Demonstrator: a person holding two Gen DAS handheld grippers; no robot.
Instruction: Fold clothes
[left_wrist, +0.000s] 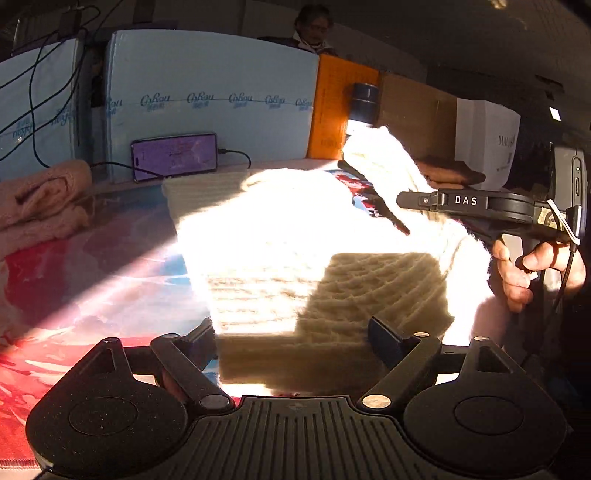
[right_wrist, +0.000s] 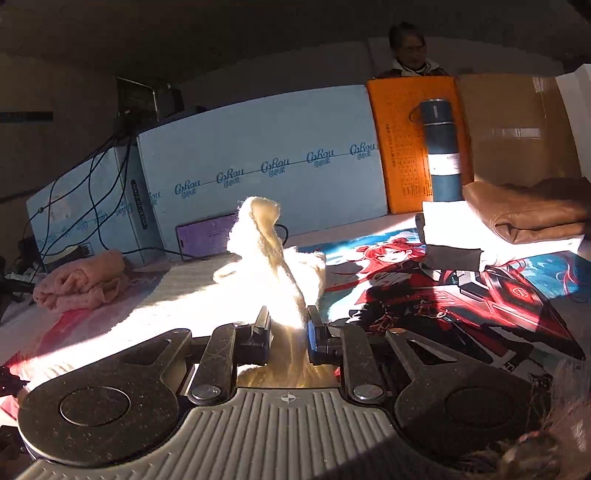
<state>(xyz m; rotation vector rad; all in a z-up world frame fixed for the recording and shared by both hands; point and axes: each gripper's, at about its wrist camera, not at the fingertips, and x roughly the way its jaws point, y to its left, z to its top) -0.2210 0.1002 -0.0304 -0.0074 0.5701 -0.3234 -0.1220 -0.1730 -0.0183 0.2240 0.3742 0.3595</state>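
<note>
Your right gripper (right_wrist: 286, 332) clamps a lifted fold of the cream ribbed knit sweater (left_wrist: 280, 236); your left gripper (left_wrist: 291, 332) gapes over its hem.

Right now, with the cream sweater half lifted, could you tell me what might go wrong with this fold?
1. The right gripper pinches only a narrow bunch of the cream sweater, so the knit could slip out mid-fold.
2. The left gripper is open around the near hem, not pinching it, so the sweater may drag across the printed mat.
3. Strong sun glare washes out the sweater's middle, making edge alignment hard to judge.
</note>
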